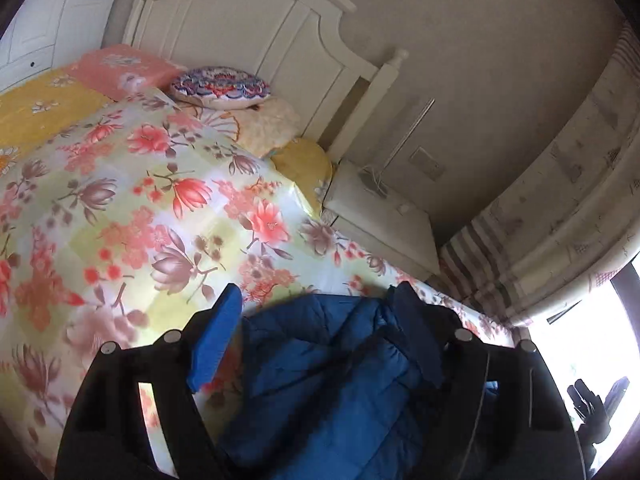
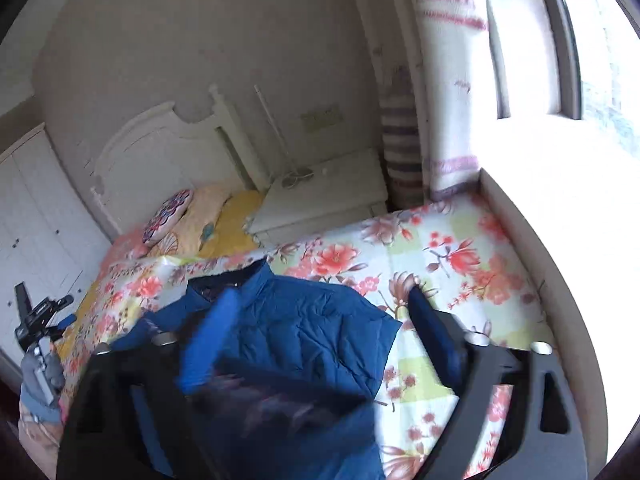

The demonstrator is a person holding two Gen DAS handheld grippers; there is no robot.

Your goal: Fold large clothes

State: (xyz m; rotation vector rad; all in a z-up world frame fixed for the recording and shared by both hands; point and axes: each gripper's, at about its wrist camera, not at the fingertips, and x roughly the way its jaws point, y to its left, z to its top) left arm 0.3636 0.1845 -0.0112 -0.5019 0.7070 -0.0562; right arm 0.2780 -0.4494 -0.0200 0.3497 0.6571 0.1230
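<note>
We are hovering both released grippers, left point(image 1: 316, 312) and right point(image 2: 324, 312), over the jacket point(image 2: 304, 320) lying between the fingers; regrasping an edge seems next.

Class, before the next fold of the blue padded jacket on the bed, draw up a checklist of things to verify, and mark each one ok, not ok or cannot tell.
1. Left gripper open, nothing pinched: ok.
2. Right gripper open, pads off the cloth: ok.
3. Blue jacket lies on the floral bedspread, not hanging off: ok for the part in view; the near end is hidden by the grippers.
4. Jacket flat and smooth: not ok, creases and a raised fold show.
5. Collar points toward the headboard: ok.
6. Sleeves tucked in: cannot tell.
</note>
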